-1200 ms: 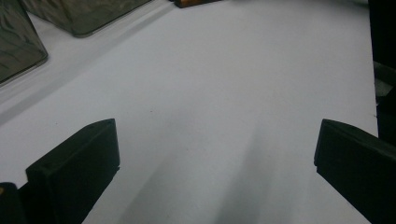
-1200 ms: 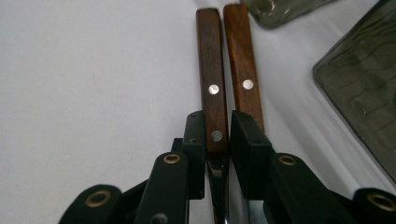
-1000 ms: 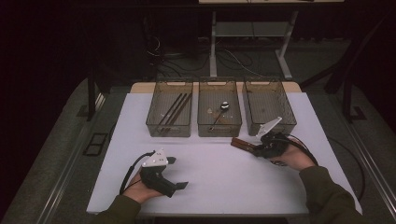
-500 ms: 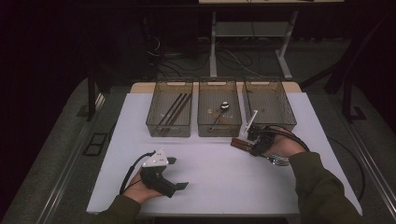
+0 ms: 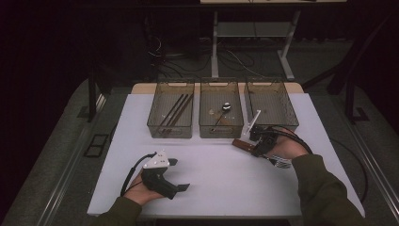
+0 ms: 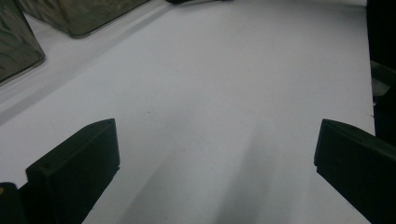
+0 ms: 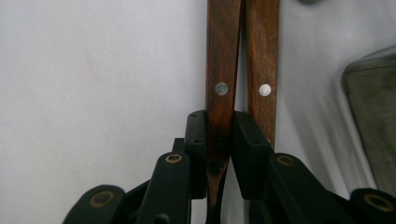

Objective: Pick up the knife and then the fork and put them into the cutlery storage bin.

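R gripper (image 5: 258,141) rolled upright, clamps wooden handle (image 7: 219,88); table (image 5: 226,188) centre open.

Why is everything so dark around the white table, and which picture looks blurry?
High view: light falls on the table, the room behind stays dark. Left gripper view: soft shadows streak the table, the jaws look blurry. Right gripper view: the wooden handle is fairly sharp.

The right gripper (image 5: 256,143) (clamped on a wooden handle (image 7: 223,70)) has rolled, its grey plate (image 5: 254,121) now upright.
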Available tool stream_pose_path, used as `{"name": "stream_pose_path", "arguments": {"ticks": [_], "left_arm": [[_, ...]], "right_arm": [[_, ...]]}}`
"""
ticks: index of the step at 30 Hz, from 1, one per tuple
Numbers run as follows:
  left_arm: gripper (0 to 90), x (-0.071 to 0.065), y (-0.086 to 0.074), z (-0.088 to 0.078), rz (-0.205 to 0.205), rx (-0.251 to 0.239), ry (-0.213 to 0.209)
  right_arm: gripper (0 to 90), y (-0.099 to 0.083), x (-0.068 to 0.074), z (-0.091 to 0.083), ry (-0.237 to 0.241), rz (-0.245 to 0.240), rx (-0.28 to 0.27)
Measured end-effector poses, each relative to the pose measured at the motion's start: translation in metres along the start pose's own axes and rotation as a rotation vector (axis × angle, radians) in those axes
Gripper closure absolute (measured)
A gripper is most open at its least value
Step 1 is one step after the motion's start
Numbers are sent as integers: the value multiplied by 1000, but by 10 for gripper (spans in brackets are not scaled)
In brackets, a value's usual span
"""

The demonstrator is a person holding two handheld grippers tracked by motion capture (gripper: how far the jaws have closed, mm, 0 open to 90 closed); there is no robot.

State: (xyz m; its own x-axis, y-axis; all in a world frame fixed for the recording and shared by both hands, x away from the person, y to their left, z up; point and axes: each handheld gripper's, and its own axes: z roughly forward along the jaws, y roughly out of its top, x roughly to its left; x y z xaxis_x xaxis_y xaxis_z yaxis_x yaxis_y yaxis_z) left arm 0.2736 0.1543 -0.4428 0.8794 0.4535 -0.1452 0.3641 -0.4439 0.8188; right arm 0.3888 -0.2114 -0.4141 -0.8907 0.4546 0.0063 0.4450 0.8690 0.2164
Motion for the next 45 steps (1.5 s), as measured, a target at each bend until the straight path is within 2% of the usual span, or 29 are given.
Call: {"name": "stream_pose_path", "arguments": {"ticks": [10, 17, 21, 24, 35, 45], "left_arm": [[0, 1, 0, -1, 0, -6, 0], [0, 1, 0, -2, -2, -15, -1], [0, 2, 0, -3, -6, -18, 2], [0, 2, 0, -3, -5, -17, 4], [0, 6, -2, -4, -18, -21, 12], [0, 11, -2, -2, -18, -14, 27]], "right_arm": [[777, -19, -4, -21, 63, 45, -219], [776, -36, -5, -33, 79, 124, -369], [776, -44, -8, -37, 72, 157, -431], [776, -50, -11, -39, 88, 188, -489], [776, -65, -19, -52, 56, 292, -658], [776, -76, -25, -66, 12, 356, -783]]}}
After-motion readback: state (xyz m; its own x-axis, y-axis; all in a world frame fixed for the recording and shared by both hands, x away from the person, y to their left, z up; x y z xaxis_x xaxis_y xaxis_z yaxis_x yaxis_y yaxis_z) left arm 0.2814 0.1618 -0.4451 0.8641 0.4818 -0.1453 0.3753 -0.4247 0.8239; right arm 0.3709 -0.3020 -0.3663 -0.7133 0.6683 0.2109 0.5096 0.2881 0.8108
